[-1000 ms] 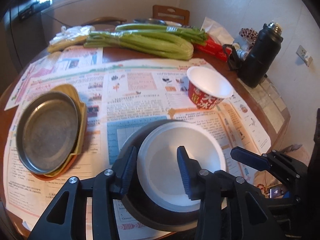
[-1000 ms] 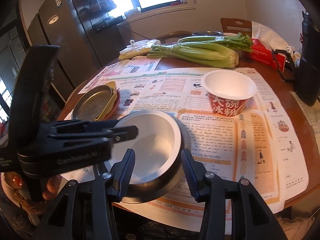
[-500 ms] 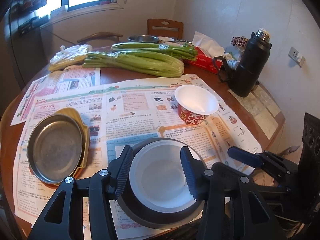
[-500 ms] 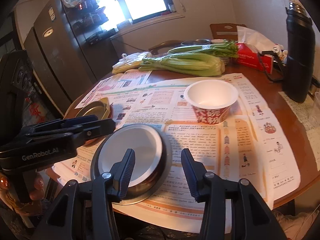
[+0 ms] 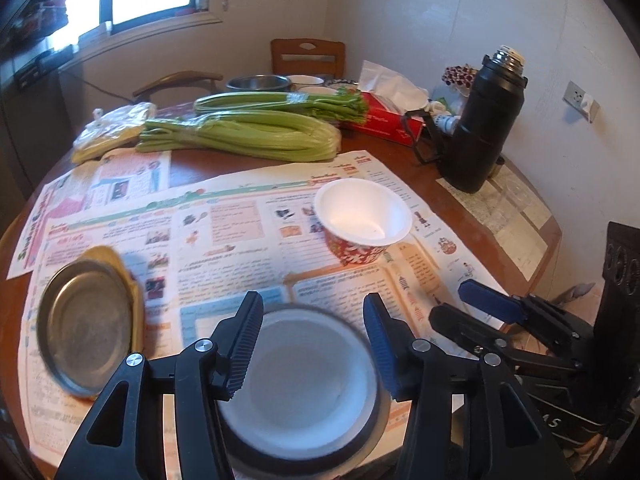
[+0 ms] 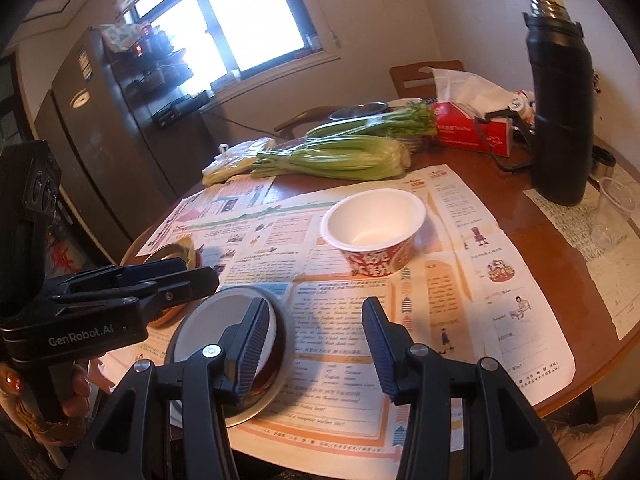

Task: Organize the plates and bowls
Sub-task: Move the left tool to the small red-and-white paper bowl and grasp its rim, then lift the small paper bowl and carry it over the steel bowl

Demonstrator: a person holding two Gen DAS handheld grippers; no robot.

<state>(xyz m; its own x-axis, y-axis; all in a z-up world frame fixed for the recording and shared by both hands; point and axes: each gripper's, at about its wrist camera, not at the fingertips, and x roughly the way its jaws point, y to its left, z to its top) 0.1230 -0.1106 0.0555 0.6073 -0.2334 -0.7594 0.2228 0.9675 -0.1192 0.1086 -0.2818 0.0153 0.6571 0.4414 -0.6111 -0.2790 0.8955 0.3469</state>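
- The white bowl at the bottom of the left wrist view was blurred, its sides hidden behind the left gripper fingers.
- The yellow plate at middle left was mostly covered by the metal plate.
- In the right wrist view, the plates at middle left were largely hidden behind the left gripper.
- The print on the newspaper was too small to read.
- The clear cup met the right edge.

table | newspaper | celery | flask | tissue box
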